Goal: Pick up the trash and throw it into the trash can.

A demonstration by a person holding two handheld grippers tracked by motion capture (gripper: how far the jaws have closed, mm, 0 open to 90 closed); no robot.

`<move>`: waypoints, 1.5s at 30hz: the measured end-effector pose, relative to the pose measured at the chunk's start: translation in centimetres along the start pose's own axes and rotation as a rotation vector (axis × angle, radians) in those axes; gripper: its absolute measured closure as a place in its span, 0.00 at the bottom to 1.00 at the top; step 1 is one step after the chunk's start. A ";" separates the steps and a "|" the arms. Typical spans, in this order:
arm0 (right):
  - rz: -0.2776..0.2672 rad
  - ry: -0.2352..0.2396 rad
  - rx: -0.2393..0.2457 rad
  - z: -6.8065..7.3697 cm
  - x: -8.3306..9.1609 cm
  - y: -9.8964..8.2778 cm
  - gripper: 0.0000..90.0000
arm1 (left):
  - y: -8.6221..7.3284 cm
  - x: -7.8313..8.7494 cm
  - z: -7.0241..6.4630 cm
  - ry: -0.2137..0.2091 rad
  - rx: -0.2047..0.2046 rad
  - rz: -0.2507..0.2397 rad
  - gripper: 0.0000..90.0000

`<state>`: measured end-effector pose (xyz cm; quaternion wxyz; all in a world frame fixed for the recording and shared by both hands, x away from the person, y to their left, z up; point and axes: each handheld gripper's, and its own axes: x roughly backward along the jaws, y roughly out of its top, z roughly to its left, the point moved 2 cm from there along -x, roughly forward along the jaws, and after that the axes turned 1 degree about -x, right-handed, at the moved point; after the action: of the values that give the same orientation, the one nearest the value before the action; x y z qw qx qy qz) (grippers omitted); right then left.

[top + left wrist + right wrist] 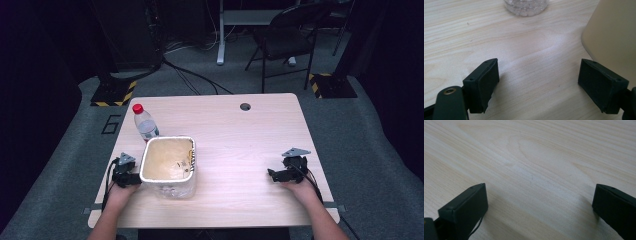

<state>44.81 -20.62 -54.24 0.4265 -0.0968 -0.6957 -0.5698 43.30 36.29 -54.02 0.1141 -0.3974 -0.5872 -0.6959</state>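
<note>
I note my left tool low over the bench, jaws apart on nothing, just beside the tub. Bottle stands behind the tub. My right tool sits well apart, jaws spread, empty.

A light wooden bench with a round cable hole near its far edge is seen. On its left part a square tub is stood, and a clear bottle with a red cap just behind it
</note>
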 end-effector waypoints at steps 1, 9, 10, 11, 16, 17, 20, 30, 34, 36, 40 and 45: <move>0.000 0.000 0.000 0.0 0.0 0.0 0.00 | 0.1 0.0 0.0 -0.004 -0.002 0.003 0.20; 0.000 0.001 0.000 0.0 0.0 0.0 0.00 | 0.5 1.1 0.5 -0.010 0.004 0.004 0.22; 0.000 0.001 0.000 0.0 0.0 0.0 0.00 | 0.6 1.4 0.7 -0.008 0.006 0.002 0.22; 0.000 0.001 0.000 0.0 0.0 0.0 0.00 | 0.7 1.5 0.8 -0.005 0.006 -0.003 0.22; 0.000 0.001 -0.001 0.0 0.0 0.0 0.00 | 1.8 2.8 1.4 -0.008 0.019 -0.035 0.21; 0.000 0.000 -0.001 0.0 0.0 0.0 0.00 | 2.1 3.0 1.5 -0.012 0.022 -0.041 0.21; 0.000 0.000 -0.002 0.0 0.0 0.0 0.00 | 3.0 3.4 1.6 -0.014 0.020 -0.058 0.21; 0.000 0.001 -0.002 0.0 0.0 0.0 0.00 | 5.7 4.2 1.7 -0.016 0.015 -0.106 0.20; 0.000 0.001 -0.002 0.0 0.0 0.0 0.00 | 6.5 4.3 1.6 -0.022 0.013 -0.118 0.20; -0.001 0.001 -0.001 0.1 0.0 0.0 0.00 | 6.8 4.1 1.6 -0.022 0.012 -0.120 0.20; -0.001 0.003 0.007 0.1 0.0 0.0 0.00 | 7.3 3.6 1.7 -0.014 0.017 -0.126 0.19; 0.001 0.006 0.001 0.2 0.0 0.0 0.00 | 8.0 3.0 2.0 -0.019 0.035 -0.132 0.18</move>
<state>44.67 -20.49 -54.23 0.4291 -0.0953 -0.6945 -0.5697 47.21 36.78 -46.19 0.0692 -0.3623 -0.6252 -0.6878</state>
